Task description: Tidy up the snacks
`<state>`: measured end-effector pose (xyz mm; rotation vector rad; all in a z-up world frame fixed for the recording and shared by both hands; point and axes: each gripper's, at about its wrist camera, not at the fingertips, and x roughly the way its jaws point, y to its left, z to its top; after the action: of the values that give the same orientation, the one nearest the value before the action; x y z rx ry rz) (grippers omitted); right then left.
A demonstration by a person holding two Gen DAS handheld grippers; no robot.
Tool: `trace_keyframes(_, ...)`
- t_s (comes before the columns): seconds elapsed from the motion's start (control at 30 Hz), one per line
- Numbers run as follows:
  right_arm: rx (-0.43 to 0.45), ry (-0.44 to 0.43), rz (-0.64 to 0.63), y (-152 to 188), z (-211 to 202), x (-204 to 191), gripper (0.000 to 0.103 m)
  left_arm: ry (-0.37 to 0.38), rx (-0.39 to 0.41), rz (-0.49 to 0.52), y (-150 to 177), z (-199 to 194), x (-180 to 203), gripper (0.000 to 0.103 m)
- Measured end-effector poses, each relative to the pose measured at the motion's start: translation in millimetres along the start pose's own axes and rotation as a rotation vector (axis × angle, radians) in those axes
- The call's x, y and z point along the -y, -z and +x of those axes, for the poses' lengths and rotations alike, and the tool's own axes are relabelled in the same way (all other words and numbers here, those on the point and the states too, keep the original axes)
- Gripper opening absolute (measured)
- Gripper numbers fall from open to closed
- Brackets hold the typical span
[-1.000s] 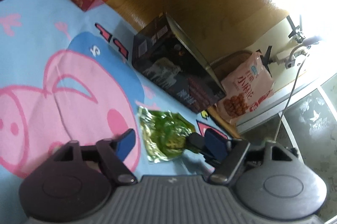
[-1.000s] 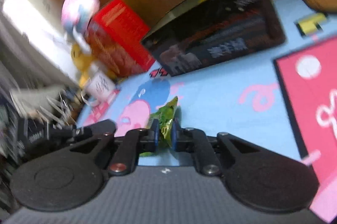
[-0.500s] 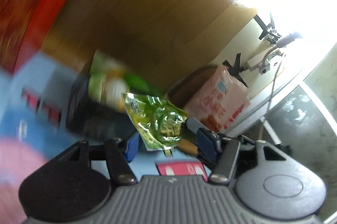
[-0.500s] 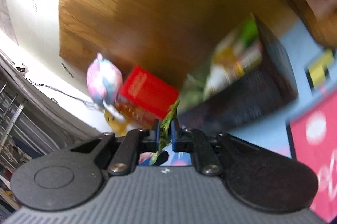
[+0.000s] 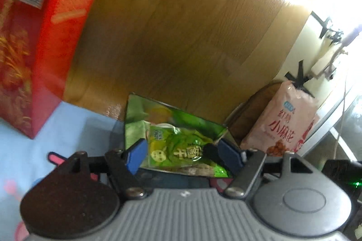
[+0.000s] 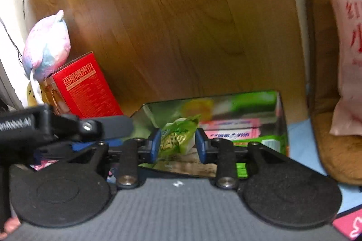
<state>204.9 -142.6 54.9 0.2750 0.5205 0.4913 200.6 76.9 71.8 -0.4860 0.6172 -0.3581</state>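
One green snack packet (image 6: 178, 139) sits between the pads of both claws, over one open box (image 6: 248, 109). Left claw (image 5: 181, 153) and right claw (image 6: 178, 144) jaws are opening, pads clear of it. One red carton (image 6: 86, 87) stands left; one pink bag (image 5: 285, 123) stands right.

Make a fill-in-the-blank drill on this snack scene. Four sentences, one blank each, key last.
1. The small packet is ___.
2. The carton beside the plush toy is ___.
3. The panel behind the open box is made of ___.
4. The big bag is ___.

Missing words: green; red; wood; pink
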Motion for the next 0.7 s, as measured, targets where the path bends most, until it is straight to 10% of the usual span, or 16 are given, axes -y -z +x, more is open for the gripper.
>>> trace_keyframes(0.23,0.108,-0.039,0.048,24,-69,-7,0.047,0.008,0.005,0.01,38,-72,-10,0.074)
trace_keyframes(0.43,-0.159,-0.266,0.062,80,-94,-22,0.052,0.014,-0.057,-0.06,104,-135,-34,0.074)
trace_keyframes(0.7,-0.337,-0.329,0.16,117,-101,-29,0.041,0.045,-0.074,-0.203,167,-192,-56,0.059)
